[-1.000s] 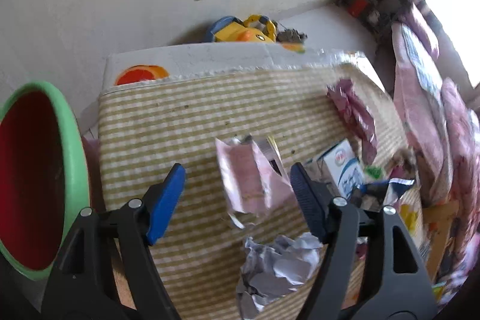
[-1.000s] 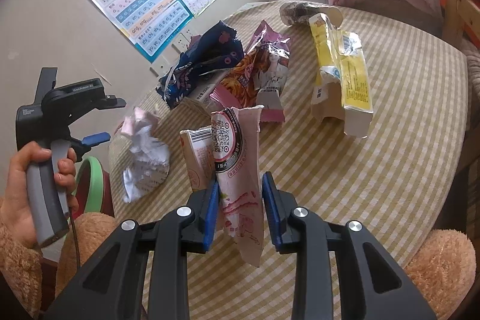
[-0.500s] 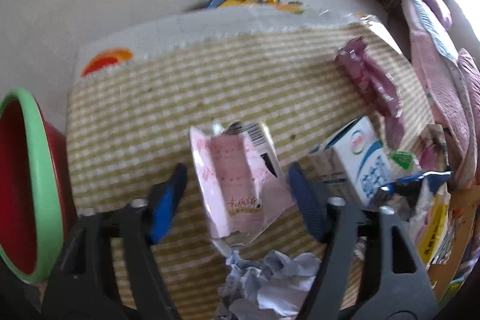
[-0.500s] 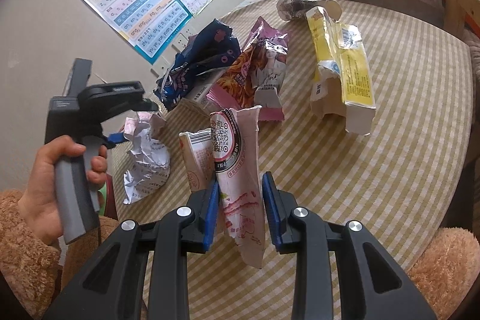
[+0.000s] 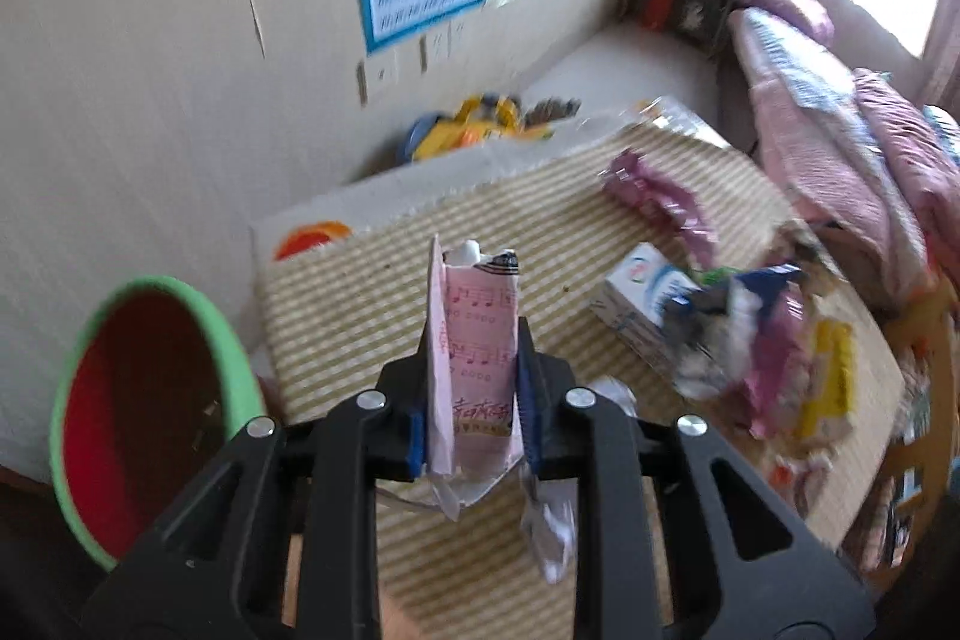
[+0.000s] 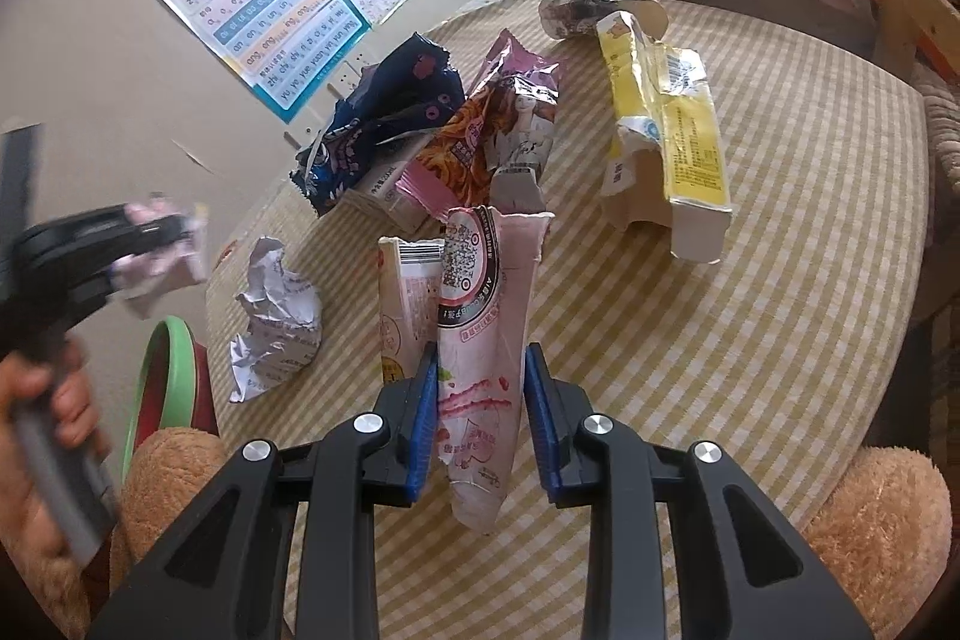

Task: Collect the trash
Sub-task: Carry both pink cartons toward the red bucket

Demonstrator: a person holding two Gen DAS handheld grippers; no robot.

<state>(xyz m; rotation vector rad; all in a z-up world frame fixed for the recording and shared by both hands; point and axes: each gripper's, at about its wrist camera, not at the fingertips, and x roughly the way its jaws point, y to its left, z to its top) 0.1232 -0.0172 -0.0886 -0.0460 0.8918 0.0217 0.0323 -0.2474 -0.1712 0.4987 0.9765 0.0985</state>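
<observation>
My left gripper (image 5: 474, 370) has a flattened pink carton (image 5: 480, 334) printed with music notes between its blue pads. Its jaws are closing and the pads press on the carton's sides, holding it above the striped table (image 5: 360, 304). The right wrist view shows that left gripper (image 6: 150, 244) blurred at the left, raised with the carton. My right gripper (image 6: 480, 388) is shut on a long pink wrapper (image 6: 480, 316) over the table's near part. A bin (image 5: 150, 400) with a green rim and red inside stands beside the table, to the left.
Crumpled paper (image 6: 276, 316), another pink carton (image 6: 408, 304), a dark blue wrapper (image 6: 384, 112), a pink snack bag (image 6: 498, 130), a torn yellow box (image 6: 666, 124) and a blue-white milk carton (image 5: 648, 304) lie on the table. A hand (image 6: 36, 430) holds the left gripper. Brown plush (image 6: 888, 520) sits below the table edge.
The left gripper's jaws closed around the pink carton and lifted it off the table. The right gripper stayed still with its wrapper.
</observation>
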